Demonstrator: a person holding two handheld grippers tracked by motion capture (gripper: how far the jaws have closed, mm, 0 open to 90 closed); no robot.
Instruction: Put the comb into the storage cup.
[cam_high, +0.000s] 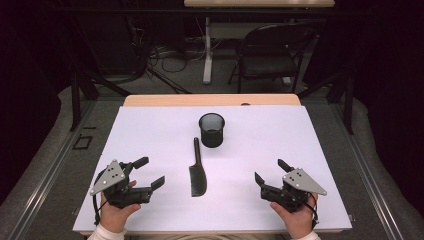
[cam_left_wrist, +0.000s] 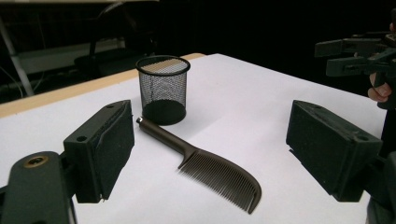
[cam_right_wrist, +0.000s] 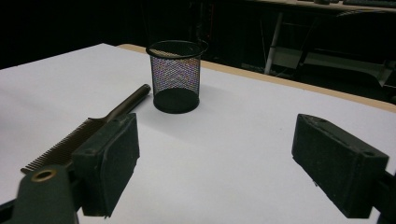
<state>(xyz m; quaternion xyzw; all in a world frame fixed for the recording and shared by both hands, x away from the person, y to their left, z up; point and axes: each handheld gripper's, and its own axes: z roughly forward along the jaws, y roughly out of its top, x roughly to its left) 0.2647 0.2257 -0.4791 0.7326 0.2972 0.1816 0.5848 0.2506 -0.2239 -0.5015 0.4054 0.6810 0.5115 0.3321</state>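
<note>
- Left gripper sits low at the near left of the white table sheet, jaws spread wide, nothing between them.
- Right gripper mirrors it at the near right, jaws wide and empty too.
- Between the 2 lies the flat black plastic comb, handle pointing away toward the upright black wire-mesh cup, handle tip just beside its base.

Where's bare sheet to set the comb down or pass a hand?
Free: the wide patches left and right of the mesh cup, and between comb and right gripper. Tightest: the cup and comb handle at centre, and between comb and left gripper.
</note>
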